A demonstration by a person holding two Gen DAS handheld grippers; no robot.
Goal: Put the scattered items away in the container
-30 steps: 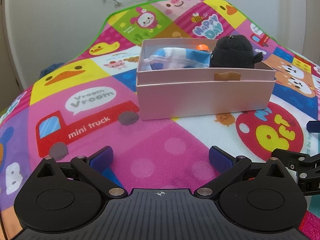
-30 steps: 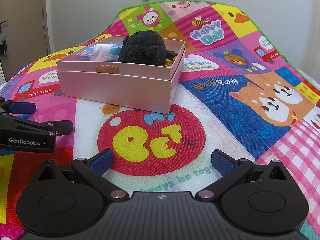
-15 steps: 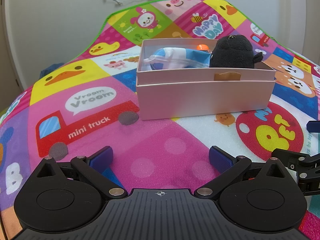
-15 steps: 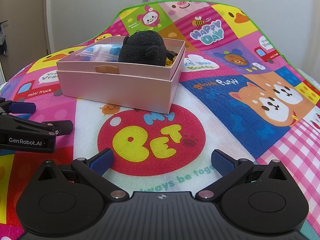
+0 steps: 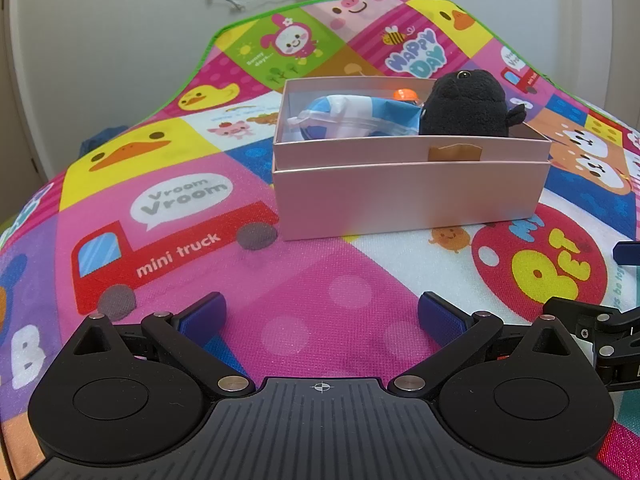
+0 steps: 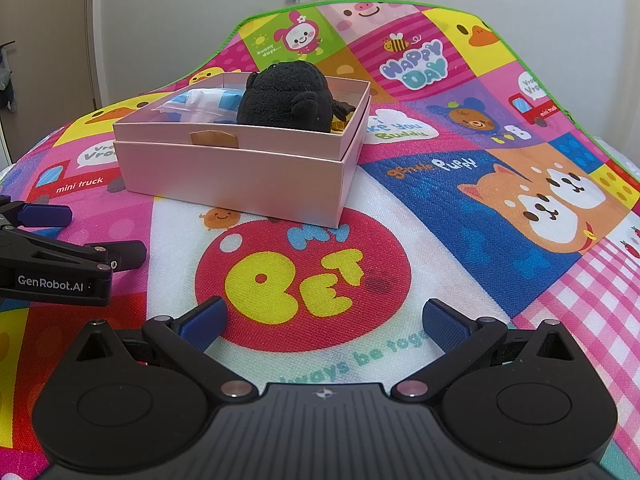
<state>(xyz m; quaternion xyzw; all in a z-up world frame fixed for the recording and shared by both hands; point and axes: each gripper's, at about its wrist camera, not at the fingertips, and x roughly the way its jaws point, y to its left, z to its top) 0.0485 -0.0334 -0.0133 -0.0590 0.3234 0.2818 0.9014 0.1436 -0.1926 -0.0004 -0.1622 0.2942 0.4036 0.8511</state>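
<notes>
Box (image 5: 408, 196) of pink card sits on the play mat (image 5: 304, 292), black plush (image 5: 466, 106) and blue-white packet (image 5: 352, 120) inside it, plush toward its right end. My left gripper (image 5: 320, 316) and right gripper (image 6: 324, 320) sit low in front of the box, both spread wide, gripping nothing

A pink box (image 5: 408, 200) sits on a colourful cartoon play mat (image 5: 304, 280). Inside it are a black plush toy (image 5: 466, 106) and a blue-and-white plastic packet (image 5: 352, 120). In the foreground, the left gripper (image 5: 322, 318) hovers with its blue-padded fingers (image 5: 202, 314) spread wide, holding nothing.
</notes>
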